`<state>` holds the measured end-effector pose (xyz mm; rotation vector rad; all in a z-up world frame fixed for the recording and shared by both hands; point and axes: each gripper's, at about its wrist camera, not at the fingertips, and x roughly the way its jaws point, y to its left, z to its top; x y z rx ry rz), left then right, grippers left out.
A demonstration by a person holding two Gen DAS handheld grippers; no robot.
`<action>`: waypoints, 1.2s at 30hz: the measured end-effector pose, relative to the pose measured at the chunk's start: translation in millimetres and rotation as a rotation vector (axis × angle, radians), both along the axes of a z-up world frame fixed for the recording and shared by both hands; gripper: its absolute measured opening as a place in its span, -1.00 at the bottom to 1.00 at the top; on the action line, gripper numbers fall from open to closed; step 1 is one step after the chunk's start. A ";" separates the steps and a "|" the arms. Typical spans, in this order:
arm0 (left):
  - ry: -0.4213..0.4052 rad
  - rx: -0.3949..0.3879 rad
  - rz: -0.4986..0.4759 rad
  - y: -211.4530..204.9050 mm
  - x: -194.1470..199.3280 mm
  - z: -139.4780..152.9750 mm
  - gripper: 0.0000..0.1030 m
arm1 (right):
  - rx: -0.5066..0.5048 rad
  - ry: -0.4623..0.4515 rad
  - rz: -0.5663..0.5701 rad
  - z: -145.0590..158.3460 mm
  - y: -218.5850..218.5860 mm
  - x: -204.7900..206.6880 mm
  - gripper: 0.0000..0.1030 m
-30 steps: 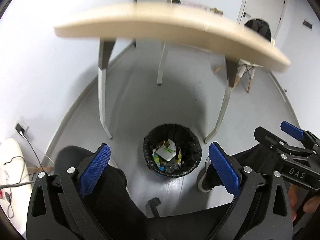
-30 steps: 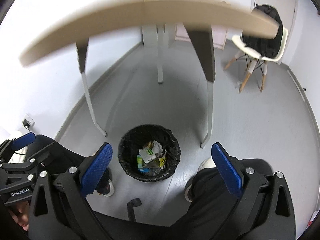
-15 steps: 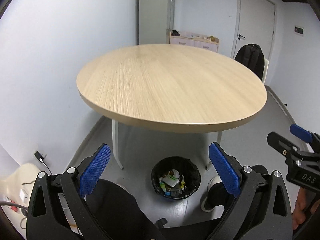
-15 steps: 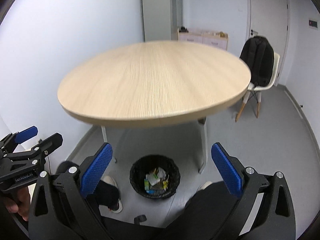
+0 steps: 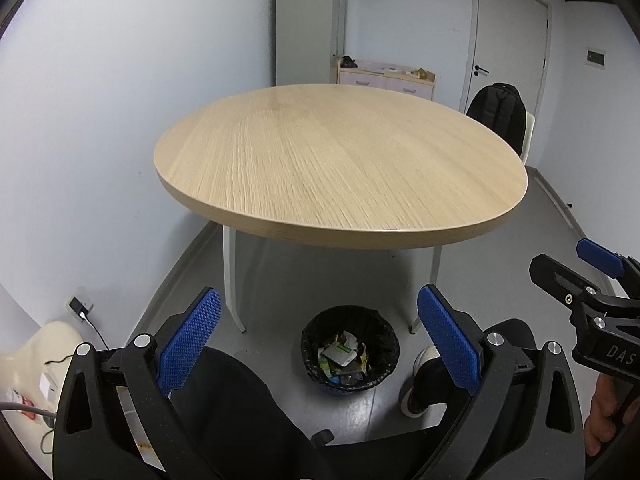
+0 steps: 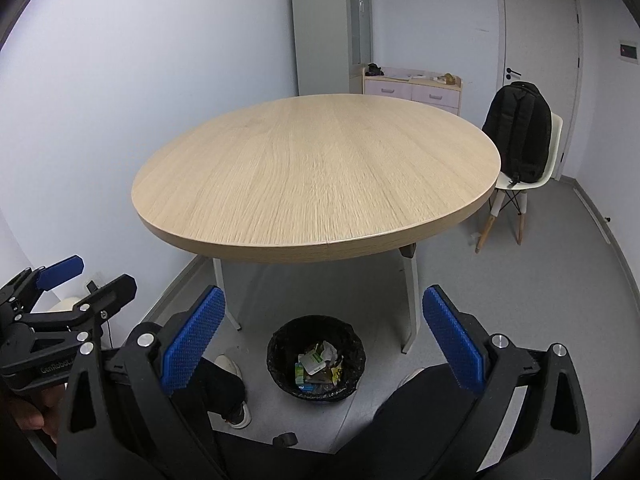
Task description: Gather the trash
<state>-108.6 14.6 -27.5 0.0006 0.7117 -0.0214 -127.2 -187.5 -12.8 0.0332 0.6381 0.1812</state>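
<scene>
Under the near edge of the round table (image 5: 340, 160), the black bin (image 5: 351, 349) stands on the floor with the trash (image 5: 341, 356) inside. Above it the left gripper (image 5: 319, 344) and the right gripper (image 6: 322, 344) are both spread wide and hold nothing. Behind the table a backpack (image 6: 520, 136) sits on a chair (image 6: 550, 168).

Trash (image 5: 343, 358) in bin (image 5: 351, 320) under table (image 5: 340, 160)

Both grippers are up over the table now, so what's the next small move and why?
Probably just hold and scan the floor for leftover scraps. The round table shows no trash on its top, the bin under its near edge already holds wrappers, and the left hand-held gripper and right hand-held gripper are both open with nothing between their pads.
</scene>
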 end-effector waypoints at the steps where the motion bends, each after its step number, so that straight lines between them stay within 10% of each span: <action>1: 0.001 -0.001 -0.001 0.0 -1.1 -0.9 0.88 | -0.003 -0.001 0.001 0.2 1.8 -0.1 0.85; 36: 0.009 -0.017 0.026 3.3 -4.0 1.4 0.88 | -0.008 0.016 0.008 -8.8 12.1 -0.8 0.85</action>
